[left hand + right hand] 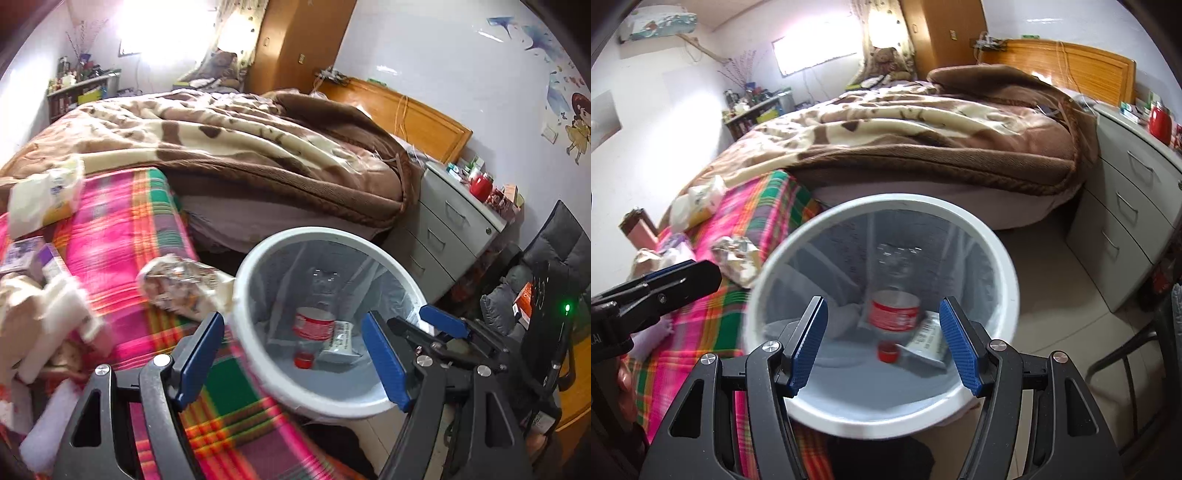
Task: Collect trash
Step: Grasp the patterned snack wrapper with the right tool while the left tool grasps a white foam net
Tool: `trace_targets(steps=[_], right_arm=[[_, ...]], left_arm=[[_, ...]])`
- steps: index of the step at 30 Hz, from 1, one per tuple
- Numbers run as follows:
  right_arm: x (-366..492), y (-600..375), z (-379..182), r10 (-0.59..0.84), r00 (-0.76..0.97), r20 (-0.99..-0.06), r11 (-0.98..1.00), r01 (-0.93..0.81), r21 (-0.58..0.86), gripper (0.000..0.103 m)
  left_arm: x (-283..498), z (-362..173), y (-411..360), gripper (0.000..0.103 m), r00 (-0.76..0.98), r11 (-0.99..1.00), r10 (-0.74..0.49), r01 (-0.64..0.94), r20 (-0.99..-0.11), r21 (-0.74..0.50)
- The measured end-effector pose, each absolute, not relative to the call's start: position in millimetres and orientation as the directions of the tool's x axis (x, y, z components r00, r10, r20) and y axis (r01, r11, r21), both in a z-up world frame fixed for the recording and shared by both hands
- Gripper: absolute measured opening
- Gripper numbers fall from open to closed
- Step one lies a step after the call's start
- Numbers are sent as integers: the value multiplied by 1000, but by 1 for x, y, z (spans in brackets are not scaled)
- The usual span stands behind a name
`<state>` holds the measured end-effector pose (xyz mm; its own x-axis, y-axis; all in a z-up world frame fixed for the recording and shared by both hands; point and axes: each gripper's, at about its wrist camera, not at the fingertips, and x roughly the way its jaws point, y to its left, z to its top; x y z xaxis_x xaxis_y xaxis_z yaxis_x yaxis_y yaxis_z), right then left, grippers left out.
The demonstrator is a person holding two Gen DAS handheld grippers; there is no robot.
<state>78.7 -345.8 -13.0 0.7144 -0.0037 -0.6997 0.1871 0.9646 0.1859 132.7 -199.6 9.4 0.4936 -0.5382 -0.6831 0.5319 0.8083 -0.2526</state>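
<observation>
Here, going left to right, a bed with a bright pink, green and orange checked cover holds the trash not yet collected: a pale tissue pack near the far left edge, torn white and tan packaging nearer the camera, and a crumpled printed wrapper lying just beside the bin. Next comes a round white bin with a clear liner, standing on the floor against the bed's side. Inside it lie a plastic bottle with a red label and red cap, and a flat white packet touching the bottle, so part of the job looks done while several pieces on the bed remain. Right of the bin stand a grey chest of drawers and a dark chair. The left tool points down at a slant over the bed edge and the bin's near rim, its blue-padded jaws well apart and holding nothing. The right tool hangs directly above the bin's mouth at a similar downward slant, jaws also wide and empty, with the bottle showing between them far below.
</observation>
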Motion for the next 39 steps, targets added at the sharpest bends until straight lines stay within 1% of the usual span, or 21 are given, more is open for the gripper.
trace_targets(steps=[8,11,16,21,27,33,39], right_arm=[[89,-309,-8,67,747,-662,979,77,186,65],[94,-294,-10,83,748,-658,985,41,170,65],[109,-275,-12,98,743,-662,990,-2,144,65],[122,-258,-10,109,746,-657,992,-40,119,65],[146,-245,-8,147,738,-659,989,-89,120,69],[171,-236,-15,153,717,-680,988,-123,92,70],[189,-232,-23,187,681,-708,982,-150,114,70]], left_arm=[[121,16,-136,81,578,856,-487,466,-655,-225],[120,13,-111,81,602,880,-445,430,-663,-201],[119,10,-71,82,618,895,-426,394,-661,-208],[117,5,-38,82,632,915,-385,358,-672,-188],[114,-8,-18,82,628,924,-341,360,-700,-126],[118,-25,-17,82,593,919,-319,385,-739,-87],[127,-29,-23,82,593,910,-312,410,-742,-55]])
